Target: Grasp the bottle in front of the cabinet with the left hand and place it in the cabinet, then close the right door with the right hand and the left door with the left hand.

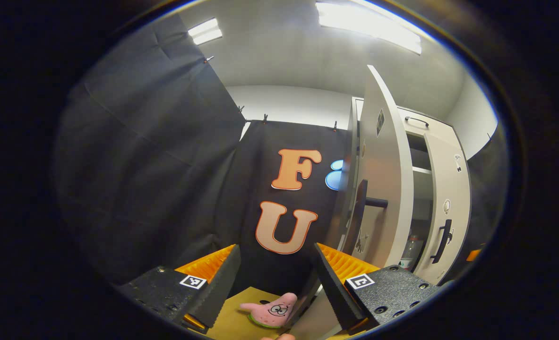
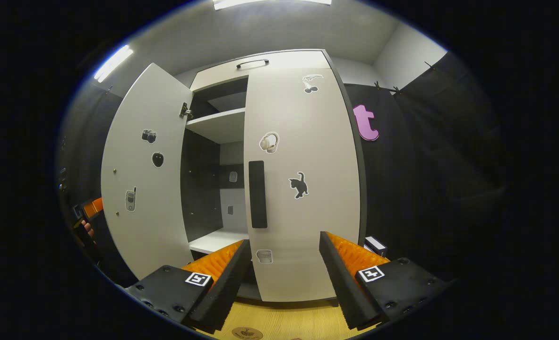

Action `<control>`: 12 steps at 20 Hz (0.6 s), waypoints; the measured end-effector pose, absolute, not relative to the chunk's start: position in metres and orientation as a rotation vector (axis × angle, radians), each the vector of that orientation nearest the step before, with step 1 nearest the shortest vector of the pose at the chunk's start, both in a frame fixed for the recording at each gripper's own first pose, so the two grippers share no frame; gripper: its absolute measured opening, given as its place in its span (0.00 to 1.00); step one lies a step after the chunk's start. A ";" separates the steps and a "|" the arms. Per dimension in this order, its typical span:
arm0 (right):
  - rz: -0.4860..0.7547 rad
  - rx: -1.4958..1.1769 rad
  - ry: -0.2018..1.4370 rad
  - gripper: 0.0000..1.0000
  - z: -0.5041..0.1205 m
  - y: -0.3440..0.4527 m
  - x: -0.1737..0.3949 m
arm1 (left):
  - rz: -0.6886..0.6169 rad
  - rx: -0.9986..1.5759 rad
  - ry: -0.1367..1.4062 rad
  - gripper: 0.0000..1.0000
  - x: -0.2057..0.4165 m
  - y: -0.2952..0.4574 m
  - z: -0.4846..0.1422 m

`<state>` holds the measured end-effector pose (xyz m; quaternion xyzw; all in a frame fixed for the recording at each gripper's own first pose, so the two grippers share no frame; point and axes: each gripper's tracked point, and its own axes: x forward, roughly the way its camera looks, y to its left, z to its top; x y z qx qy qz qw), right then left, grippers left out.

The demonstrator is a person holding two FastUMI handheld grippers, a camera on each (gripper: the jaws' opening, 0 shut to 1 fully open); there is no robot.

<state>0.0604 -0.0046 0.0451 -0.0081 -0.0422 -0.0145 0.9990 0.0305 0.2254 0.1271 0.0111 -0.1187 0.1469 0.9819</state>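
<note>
The white cabinet (image 2: pixel 260 59) stands on a wooden table. Its right door (image 2: pixel 317 212), with a dark handle (image 2: pixel 257 193), lies flat across the front, shut or nearly so. The left door (image 2: pixel 142 189) hangs wide open. In the left gripper view that left door (image 1: pixel 383 189) is edge-on, and the bottle (image 1: pixel 410 250) stands upright inside the cabinet, seen through the gap beside the right door (image 1: pixel 449 198). My left gripper (image 1: pixel 275 255) is open and empty, left of the open door. My right gripper (image 2: pixel 285 245) is open and empty, just before the right door.
A pink star plush (image 1: pixel 274 309) lies on the wooden table (image 1: pixel 234 321) below my left gripper. A small dark box (image 2: pixel 376 244) sits right of the cabinet. A hand with the other gripper (image 2: pixel 84 229) shows behind the open left door. Black cloth walls close the booth.
</note>
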 end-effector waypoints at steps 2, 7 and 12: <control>-0.030 0.005 -0.084 0.97 0.044 -0.010 0.058 | 0.272 0.028 -0.233 0.92 0.031 0.217 0.126; -0.041 0.035 -0.067 0.97 0.038 -0.026 0.055 | 0.247 0.018 -0.226 0.92 0.029 0.197 0.121; -0.042 0.016 -0.059 0.97 0.038 -0.037 0.049 | 0.204 -0.013 -0.208 0.92 0.031 0.173 0.115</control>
